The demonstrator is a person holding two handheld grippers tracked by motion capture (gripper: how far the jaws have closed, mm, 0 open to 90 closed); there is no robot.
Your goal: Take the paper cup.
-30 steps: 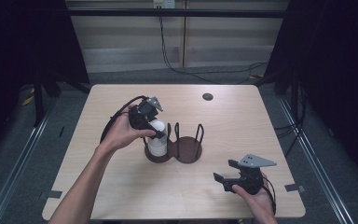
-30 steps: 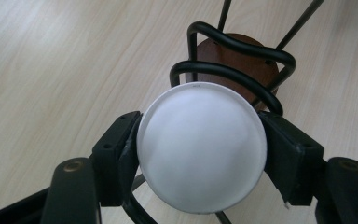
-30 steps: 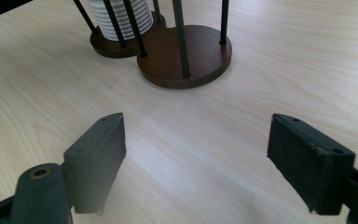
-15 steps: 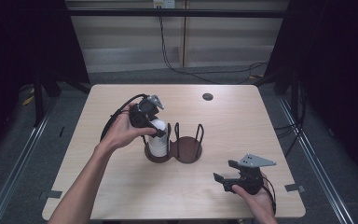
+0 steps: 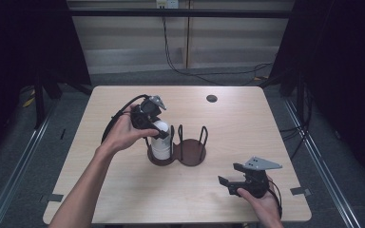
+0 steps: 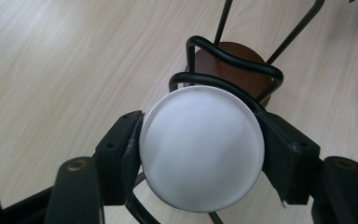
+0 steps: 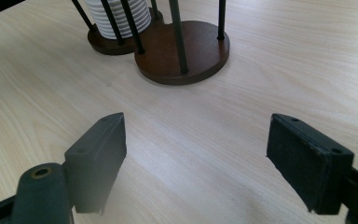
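Left gripper (image 5: 156,124) clamped on white bottle (image 6: 201,147); right gripper (image 5: 232,180) spread, holding nothing.

Left jaws have just closed on the bottle's top, pads pressing both sides. Bottle stands upright in the left ring of a two-ring wire rack (image 5: 190,154) at mid-table; black wire loops crowd close around it. Right ring vacant. Right gripper rests near the table's (image 5: 266,128) front right, well apart. Dark disc (image 5: 212,98) at far edge. No legible writing.
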